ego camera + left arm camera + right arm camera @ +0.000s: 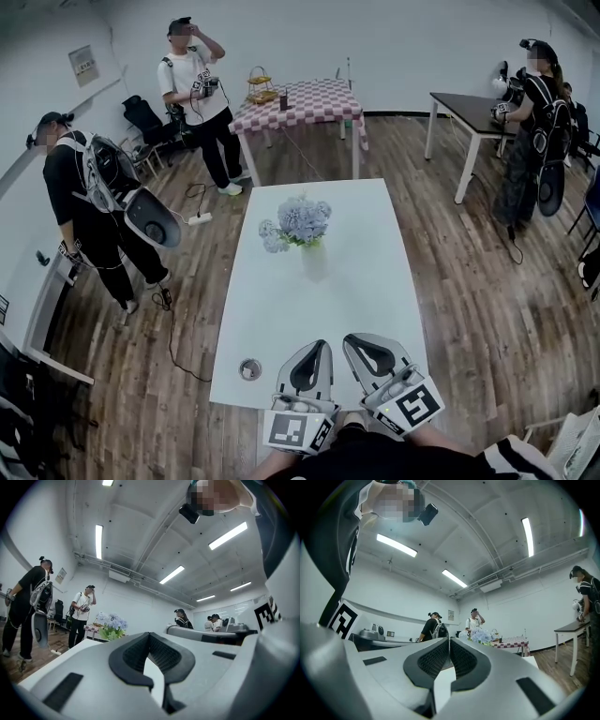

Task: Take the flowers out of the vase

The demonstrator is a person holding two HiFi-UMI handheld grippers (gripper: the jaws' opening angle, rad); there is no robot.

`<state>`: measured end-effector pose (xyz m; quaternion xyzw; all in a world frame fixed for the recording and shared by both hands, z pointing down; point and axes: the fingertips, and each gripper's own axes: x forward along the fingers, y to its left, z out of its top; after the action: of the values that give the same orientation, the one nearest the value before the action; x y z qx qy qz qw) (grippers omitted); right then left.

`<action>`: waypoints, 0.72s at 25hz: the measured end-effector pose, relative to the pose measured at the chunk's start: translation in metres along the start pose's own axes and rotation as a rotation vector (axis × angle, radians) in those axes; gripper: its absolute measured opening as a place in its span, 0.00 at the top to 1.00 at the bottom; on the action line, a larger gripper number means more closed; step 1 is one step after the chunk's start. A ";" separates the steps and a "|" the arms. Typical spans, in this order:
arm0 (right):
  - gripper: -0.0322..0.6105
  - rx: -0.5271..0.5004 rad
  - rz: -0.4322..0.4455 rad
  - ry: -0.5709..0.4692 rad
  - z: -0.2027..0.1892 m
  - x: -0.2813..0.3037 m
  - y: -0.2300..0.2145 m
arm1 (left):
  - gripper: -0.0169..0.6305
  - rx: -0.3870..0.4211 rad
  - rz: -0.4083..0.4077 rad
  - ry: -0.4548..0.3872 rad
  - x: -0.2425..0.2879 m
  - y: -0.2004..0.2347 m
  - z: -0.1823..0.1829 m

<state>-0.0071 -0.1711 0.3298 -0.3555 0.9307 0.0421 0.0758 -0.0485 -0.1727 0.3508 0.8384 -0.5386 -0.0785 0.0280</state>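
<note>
Head view: flowers (298, 221) in vase (314, 261), mid white table (281, 319).

The flowers (302, 218) are pale blue with green leaves (314, 241), set against a plain white table (281, 319). Further back, the tablecloth (314, 101) is checked pink and white, and the floor (469, 281) is brown wood plank.

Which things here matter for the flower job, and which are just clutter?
Job: flowers, vase, white table, left gripper, right gripper (both shut, empty).
Lying about: small round object at the table's near-left corner, checked table, basket, dark table, power strip on the floor.
</note>
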 end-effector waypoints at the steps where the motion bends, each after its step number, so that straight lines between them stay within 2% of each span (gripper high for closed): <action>1: 0.91 0.001 -0.001 0.002 -0.002 0.002 -0.006 | 0.97 -0.001 0.002 0.001 0.006 0.001 -0.001; 9: 0.91 0.017 0.022 0.018 -0.012 0.016 -0.040 | 0.97 -0.006 0.032 0.003 0.041 0.005 -0.009; 18: 0.91 0.036 0.060 0.035 -0.023 0.024 -0.047 | 0.97 -0.013 0.084 0.008 0.049 0.015 -0.014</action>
<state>0.0039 -0.2251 0.3471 -0.3266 0.9427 0.0211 0.0647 -0.0397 -0.2241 0.3619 0.8152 -0.5727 -0.0774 0.0387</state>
